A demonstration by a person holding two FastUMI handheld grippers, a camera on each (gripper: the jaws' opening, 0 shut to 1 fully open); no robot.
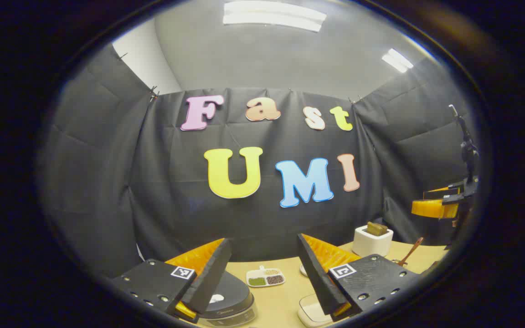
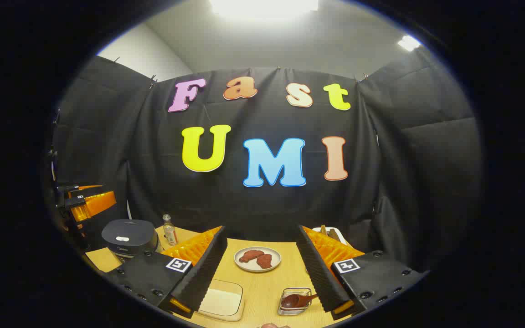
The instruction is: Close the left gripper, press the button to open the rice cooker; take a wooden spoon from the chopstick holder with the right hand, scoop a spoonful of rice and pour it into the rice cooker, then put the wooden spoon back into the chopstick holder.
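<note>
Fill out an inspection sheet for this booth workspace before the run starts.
Surface: light wooden tabletop, no spills seen.
Job's things: dark grey round rice cooker, lid shut; white square chopstick holder with brown utensils standing in it; clear rectangular tray of white rice; brown wooden spoon lying in a small glass dish.
Clutter: grey plate of reddish-brown pieces; small glass bottle; white divided dish of grains.
Grippers: left gripper open, empty; right gripper open, empty.
Cables: nothing seen.
Surroundings: black cloth wall; ceiling lights on.
</note>
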